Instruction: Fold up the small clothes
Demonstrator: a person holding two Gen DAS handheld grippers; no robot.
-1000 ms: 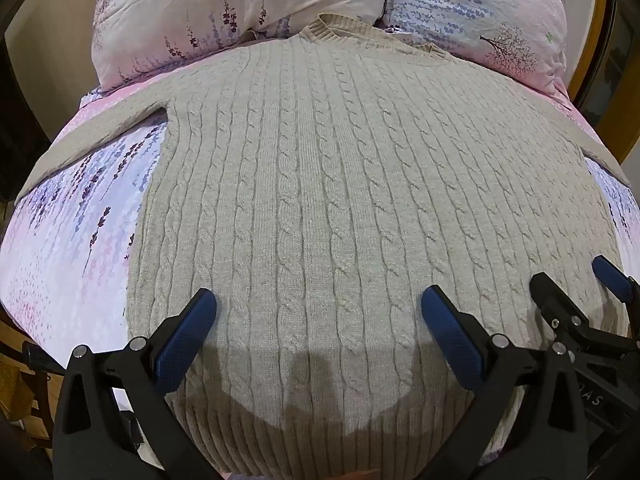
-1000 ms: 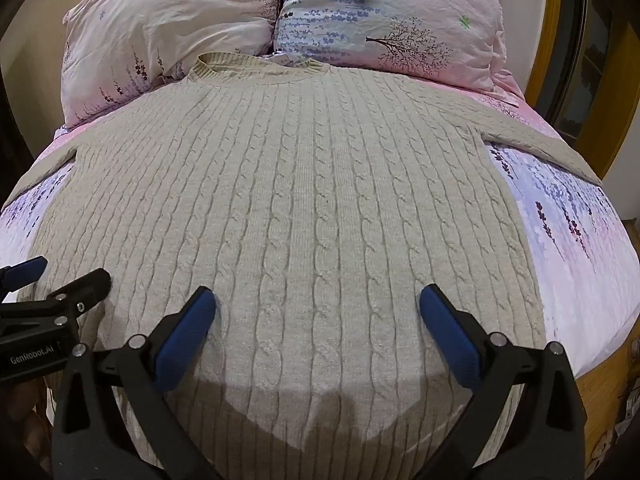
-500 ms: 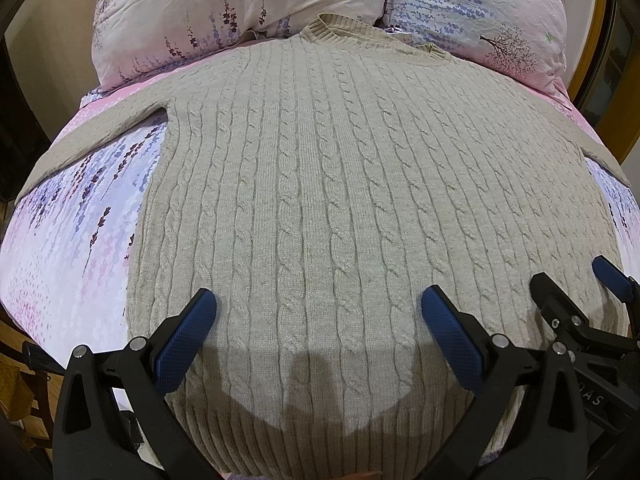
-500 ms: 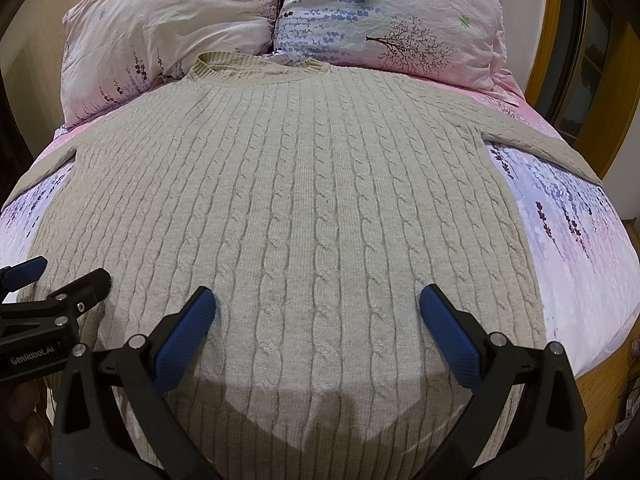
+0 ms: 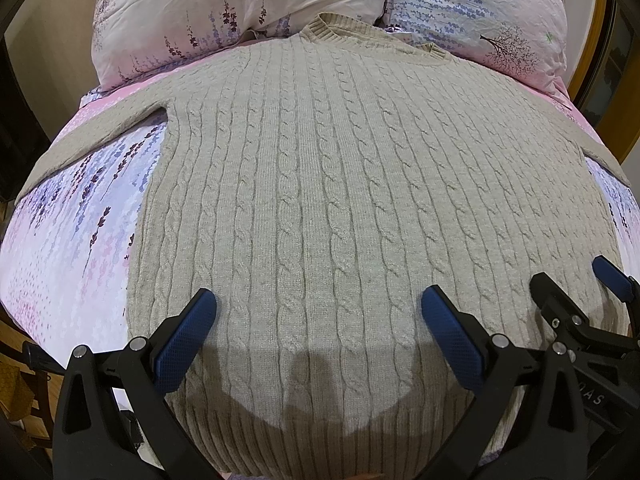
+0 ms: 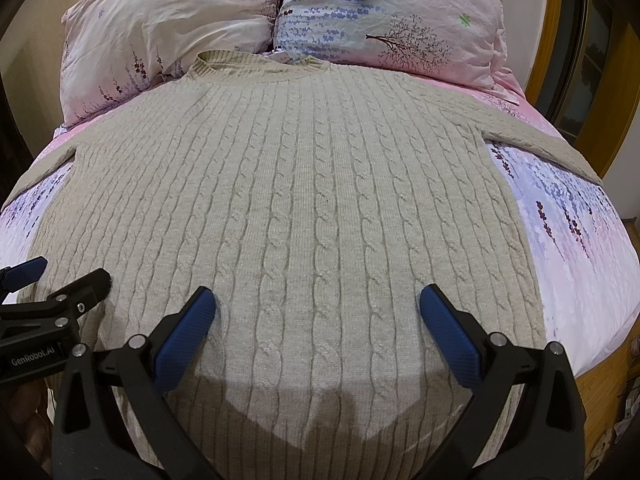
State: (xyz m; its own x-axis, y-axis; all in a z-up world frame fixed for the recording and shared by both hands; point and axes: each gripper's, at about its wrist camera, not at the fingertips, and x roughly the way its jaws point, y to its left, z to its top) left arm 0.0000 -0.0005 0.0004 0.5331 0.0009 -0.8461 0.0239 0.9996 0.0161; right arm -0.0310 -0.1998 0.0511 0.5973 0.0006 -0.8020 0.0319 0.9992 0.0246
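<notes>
Both claws, left claw and right claw, hover wide apart over the sweater near the bed's foot edge; a shallow pinch could slip off the thick knit.

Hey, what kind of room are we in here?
Most likely a bedroom: a beige cable-knit sweater lies spread on a floral bedsheet, with two pillows at the head.
</notes>
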